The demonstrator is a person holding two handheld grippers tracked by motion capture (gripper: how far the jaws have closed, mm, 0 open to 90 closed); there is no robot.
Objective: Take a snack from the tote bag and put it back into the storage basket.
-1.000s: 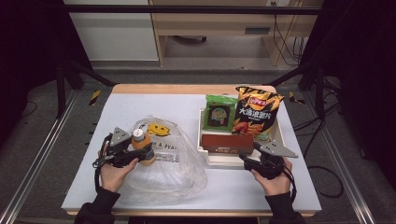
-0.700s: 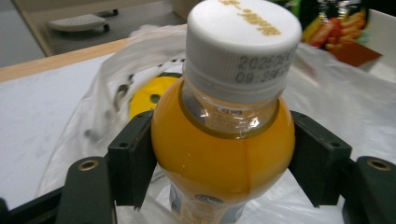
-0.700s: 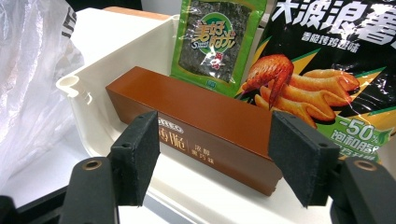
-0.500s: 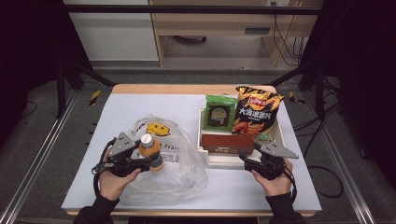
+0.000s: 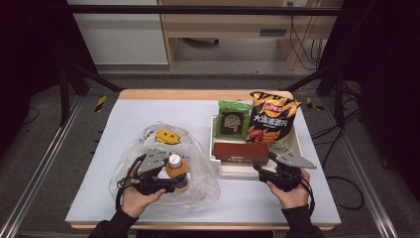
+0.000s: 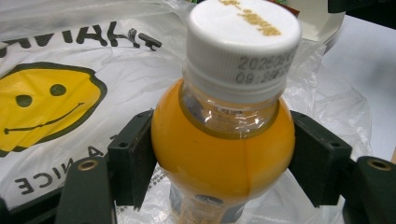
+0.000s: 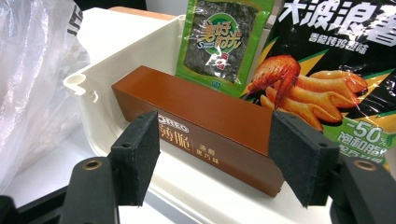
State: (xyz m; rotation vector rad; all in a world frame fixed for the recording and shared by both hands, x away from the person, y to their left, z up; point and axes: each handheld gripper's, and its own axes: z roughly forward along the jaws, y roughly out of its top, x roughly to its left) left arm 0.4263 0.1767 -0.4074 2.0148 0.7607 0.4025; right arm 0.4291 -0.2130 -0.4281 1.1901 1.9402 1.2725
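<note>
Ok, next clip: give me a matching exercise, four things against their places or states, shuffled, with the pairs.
Things:
1. bottle
2. brown box
3. chip bag
4. plastic bag

Places or states:
A. spread on the table, smiley print up
B. lying at the tray's front
C. clamped in the left tongs
D. standing at the tray's back right

Pairs: 1-C, 2-B, 3-D, 4-A

Overhead table (image 5: 124, 106) view; two close, claw-mounted cameras.
</note>
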